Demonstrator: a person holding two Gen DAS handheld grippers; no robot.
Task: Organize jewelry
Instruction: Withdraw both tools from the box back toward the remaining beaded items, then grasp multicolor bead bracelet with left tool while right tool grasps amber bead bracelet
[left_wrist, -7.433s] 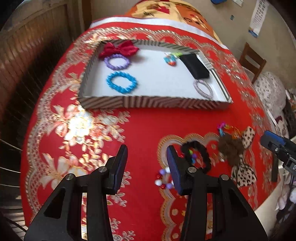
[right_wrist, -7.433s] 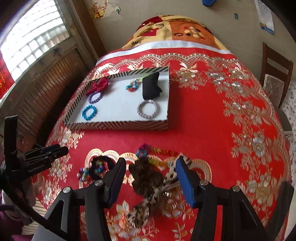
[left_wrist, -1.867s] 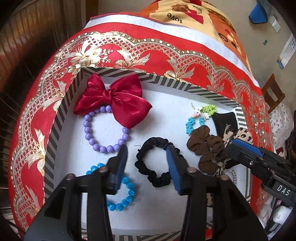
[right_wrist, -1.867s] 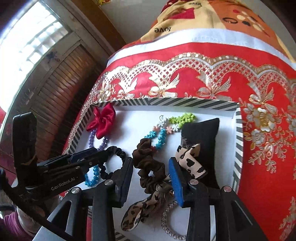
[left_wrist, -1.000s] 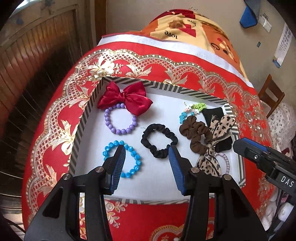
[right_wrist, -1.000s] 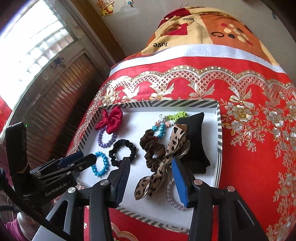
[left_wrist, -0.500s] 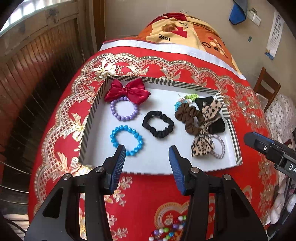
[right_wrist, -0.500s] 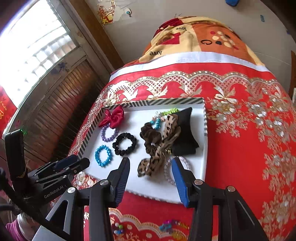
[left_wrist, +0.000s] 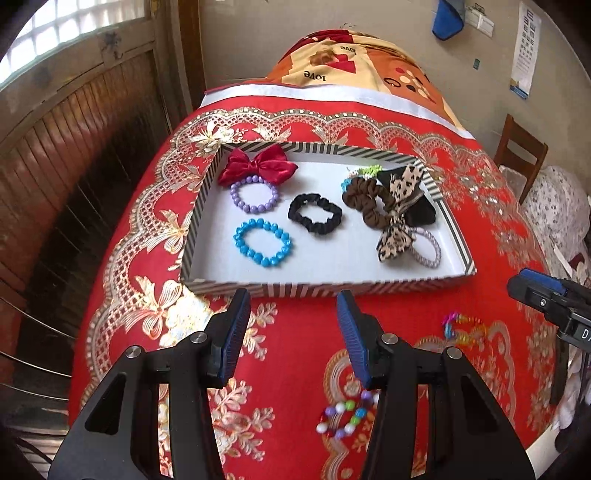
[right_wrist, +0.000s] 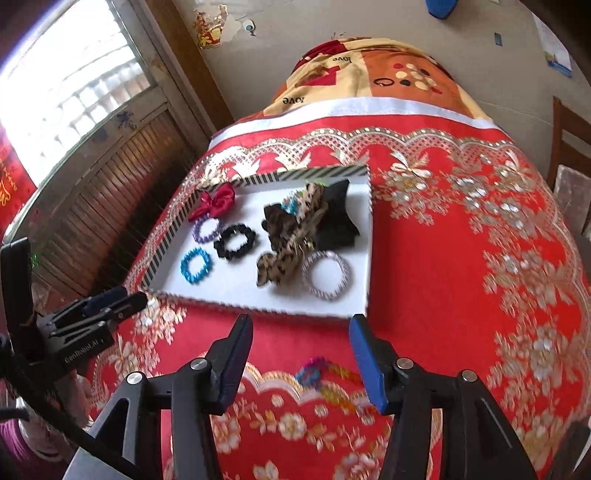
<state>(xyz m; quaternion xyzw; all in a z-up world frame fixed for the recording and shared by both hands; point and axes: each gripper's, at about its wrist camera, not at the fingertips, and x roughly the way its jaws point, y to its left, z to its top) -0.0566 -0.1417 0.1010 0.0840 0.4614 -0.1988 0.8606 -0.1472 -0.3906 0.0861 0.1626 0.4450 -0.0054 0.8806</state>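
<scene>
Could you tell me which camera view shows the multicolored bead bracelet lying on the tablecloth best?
The left wrist view: the multicolored bead bracelet lies sharp below the open left gripper, partly behind one finger. The right wrist view does not show it.

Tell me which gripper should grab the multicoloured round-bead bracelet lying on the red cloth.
Left. The multicoloured round-bead bracelet lies just below the open left gripper, by its right jaw. The open right gripper hangs over the rainbow chain bracelet instead.

Daylight is pouring through a barred window (right_wrist: 70, 92) above brown wooden slat panelling (left_wrist: 74, 147). A beige wall (left_wrist: 388, 26) is carrying a blue pouch (left_wrist: 448, 18) and an eye chart (left_wrist: 524, 48); a wooden chair (left_wrist: 519, 155) is standing beside it.
</scene>
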